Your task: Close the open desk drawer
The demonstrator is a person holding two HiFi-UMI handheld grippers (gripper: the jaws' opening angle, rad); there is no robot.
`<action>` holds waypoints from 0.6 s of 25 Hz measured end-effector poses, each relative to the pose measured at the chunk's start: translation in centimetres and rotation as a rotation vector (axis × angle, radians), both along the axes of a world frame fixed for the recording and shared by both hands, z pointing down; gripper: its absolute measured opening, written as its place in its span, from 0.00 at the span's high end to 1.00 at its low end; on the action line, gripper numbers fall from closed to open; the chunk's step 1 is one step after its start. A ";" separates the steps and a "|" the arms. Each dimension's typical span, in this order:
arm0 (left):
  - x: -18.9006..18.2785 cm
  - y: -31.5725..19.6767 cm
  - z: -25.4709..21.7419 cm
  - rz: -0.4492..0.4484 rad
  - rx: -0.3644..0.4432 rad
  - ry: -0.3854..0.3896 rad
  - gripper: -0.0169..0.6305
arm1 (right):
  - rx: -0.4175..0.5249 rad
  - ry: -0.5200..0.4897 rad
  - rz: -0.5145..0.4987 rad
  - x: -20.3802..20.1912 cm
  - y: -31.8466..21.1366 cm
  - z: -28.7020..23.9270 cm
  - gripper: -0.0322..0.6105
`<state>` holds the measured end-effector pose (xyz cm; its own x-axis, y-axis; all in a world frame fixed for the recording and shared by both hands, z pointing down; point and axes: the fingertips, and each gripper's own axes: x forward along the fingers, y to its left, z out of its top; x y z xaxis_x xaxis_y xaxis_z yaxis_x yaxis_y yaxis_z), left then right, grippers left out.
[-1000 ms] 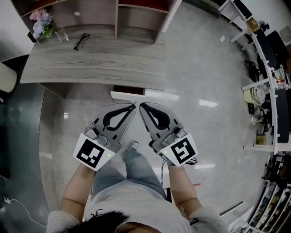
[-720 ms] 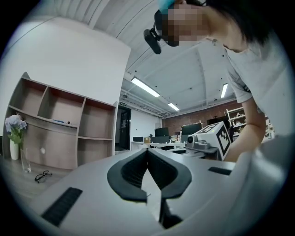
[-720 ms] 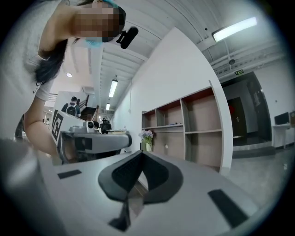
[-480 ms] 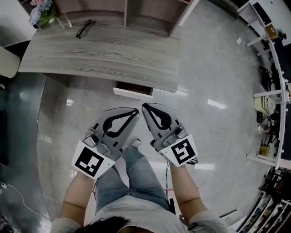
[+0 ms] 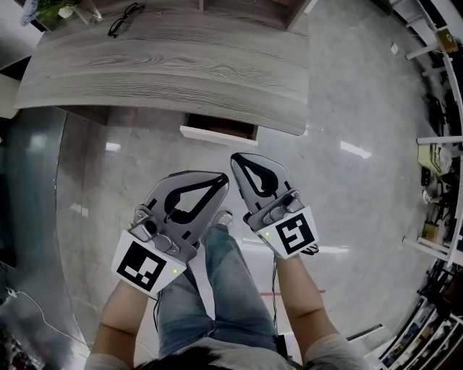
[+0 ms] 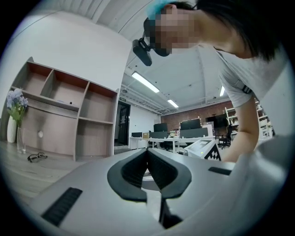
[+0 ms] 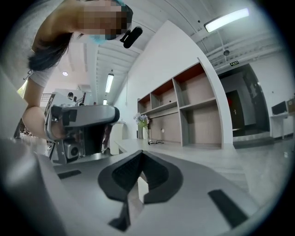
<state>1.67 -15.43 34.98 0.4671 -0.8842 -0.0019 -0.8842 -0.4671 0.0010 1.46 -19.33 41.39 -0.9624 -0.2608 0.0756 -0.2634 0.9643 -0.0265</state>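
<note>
Head view shows the drawer (image 5: 217,134) under the front edge of the bench (image 5: 166,65). It is pulled out a little: its white front stands clear of the edge, and a dark strip of its inside is open to view. The task is therefore not done, and the closing does not seem to have begun, because no tool touches the drawer.

The right tool (image 5: 236,160) is near the drawer front, on the person's side of it, with its tips pointing toward it. The left tool (image 5: 221,178) is somewhat farther from the drawer. In each gripper view the jaws are clenched together with nothing between them.

What is left is to reach the white front and push it in flush. Glasses (image 5: 124,17) lie on the bench, well behind the drawer.
</note>
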 end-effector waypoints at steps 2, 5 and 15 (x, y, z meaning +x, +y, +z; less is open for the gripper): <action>0.1 -0.3 1.3 0.015 0.002 0.002 0.96 | 0.000 0.007 0.005 -0.2 -0.3 1.9 0.94; 0.4 -0.6 3.2 0.034 0.006 -0.009 0.96 | -0.007 0.013 0.017 -0.5 -0.6 4.4 0.94; 0.4 -0.8 7.2 0.052 -0.015 0.010 0.96 | -0.012 0.017 0.047 -1.0 -1.3 9.2 0.94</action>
<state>2.09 -16.23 42.16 0.5121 -0.8589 0.0059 -0.8588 -0.5120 0.0174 0.42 -20.60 50.61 -0.9478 -0.3042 0.0955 -0.3085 0.9506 -0.0334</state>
